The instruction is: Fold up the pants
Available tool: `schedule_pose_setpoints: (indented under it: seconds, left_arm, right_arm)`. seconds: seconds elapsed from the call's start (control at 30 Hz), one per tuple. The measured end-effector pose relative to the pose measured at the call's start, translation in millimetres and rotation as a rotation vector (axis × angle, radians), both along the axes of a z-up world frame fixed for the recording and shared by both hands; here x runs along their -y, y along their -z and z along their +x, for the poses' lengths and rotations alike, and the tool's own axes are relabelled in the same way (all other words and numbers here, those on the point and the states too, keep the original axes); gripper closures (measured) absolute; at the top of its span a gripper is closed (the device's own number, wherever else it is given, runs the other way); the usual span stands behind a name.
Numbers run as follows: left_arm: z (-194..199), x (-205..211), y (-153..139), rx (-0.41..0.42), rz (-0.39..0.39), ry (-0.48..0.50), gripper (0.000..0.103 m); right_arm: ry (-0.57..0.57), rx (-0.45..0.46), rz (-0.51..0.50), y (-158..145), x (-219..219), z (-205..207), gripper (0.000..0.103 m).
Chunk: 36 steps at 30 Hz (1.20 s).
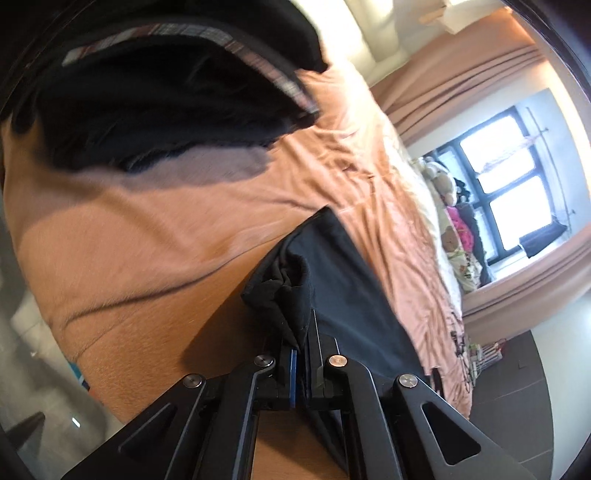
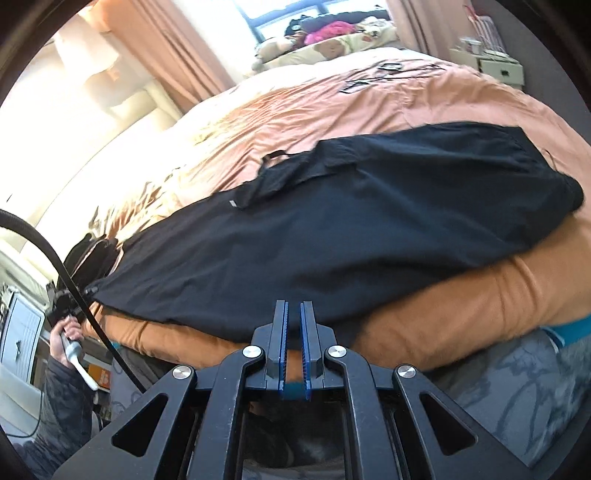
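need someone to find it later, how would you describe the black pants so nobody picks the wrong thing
Start at the wide bed with the peach cover. The pants lie spread across its near edge, the only large black cloth on the cover. The soft toys piled by the window are pale or pink and far smaller.

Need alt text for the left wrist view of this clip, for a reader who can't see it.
The left gripper is shut on a bunched edge of the dark pants, holding it above an orange bedspread. More dark fabric fills the upper left; curtains and a bright window lie beyond the bed.
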State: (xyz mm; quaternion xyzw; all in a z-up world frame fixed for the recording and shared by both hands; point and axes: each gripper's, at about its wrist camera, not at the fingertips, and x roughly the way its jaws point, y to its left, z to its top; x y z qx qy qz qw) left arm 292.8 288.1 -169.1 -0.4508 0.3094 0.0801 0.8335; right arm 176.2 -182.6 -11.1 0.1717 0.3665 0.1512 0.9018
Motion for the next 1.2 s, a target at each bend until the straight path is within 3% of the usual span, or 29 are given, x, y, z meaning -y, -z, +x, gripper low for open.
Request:
schedule_pose_setpoints:
  seconds: [0.73,1.03,1.2]
  left_arm:
    - [41.5,24.5,-98.7,0.179,0.047,0.112,0.101]
    - [49.6,33.3,-114.6,0.199,0.065,0.135,0.101]
    - [46.8,35.5,-118.6,0.206,0.069,0.14,0.101]
  right_arm:
    - [-0.211,-0.061,-0.066,23.6,-124.9,111.8,0.099]
    - [-0.327,-0.156,-0.125,51.3,-170.0,114.2,0.099]
    - [-0.319,-0.138,-0.103,38.3,-161.2,115.9,0.099]
